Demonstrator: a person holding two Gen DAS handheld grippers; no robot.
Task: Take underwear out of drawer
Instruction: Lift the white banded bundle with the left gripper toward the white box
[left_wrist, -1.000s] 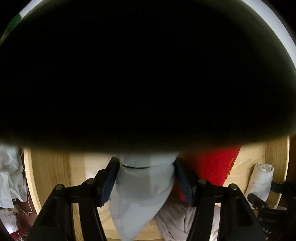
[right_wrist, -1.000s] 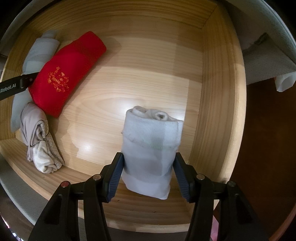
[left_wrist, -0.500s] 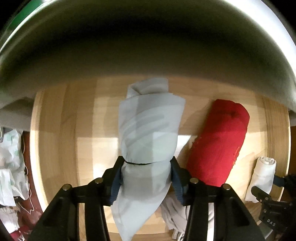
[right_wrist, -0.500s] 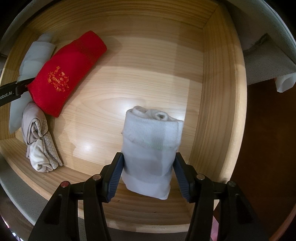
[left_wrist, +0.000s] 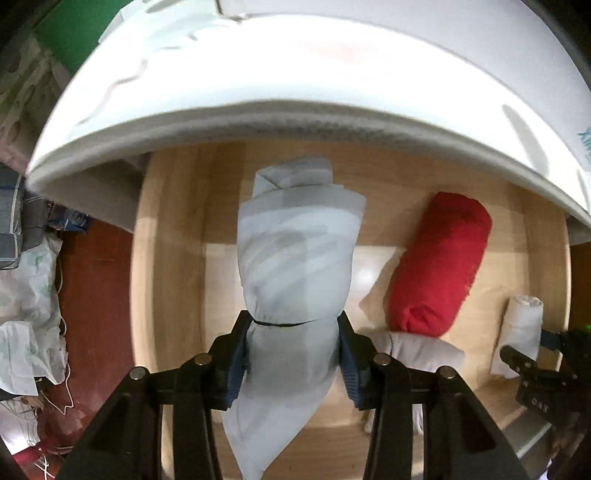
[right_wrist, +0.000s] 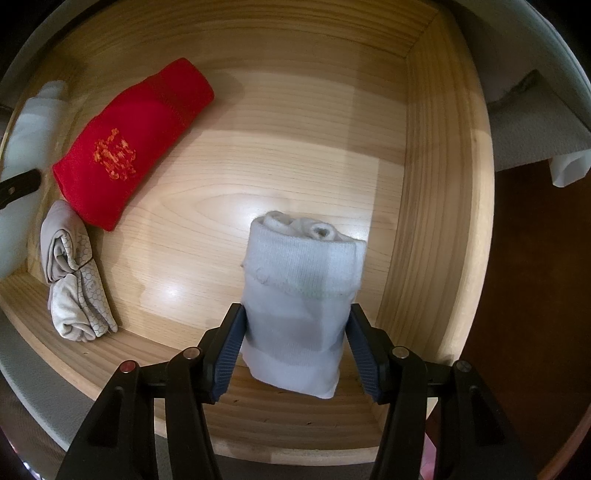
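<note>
Left wrist: left gripper (left_wrist: 291, 354) clamped on a pale grey roll (left_wrist: 295, 266) tied with a thin black band, centre frame, held above the wooden drawer (left_wrist: 173, 236). Red roll (left_wrist: 439, 262) lies right of centre on the drawer floor, a beige bundle (left_wrist: 417, 349) touching its lower end. White roll (left_wrist: 519, 332) at far right, with the right gripper (left_wrist: 535, 373) on it. White slab (left_wrist: 295, 74) fills the top of the frame. Right wrist: right gripper (right_wrist: 295, 347) closed on the white roll (right_wrist: 299, 295), lower centre, over the drawer (right_wrist: 436, 184) near its right wall. Red roll (right_wrist: 129, 147) upper left, beige bundle (right_wrist: 74, 273) at left touching it.
</note>
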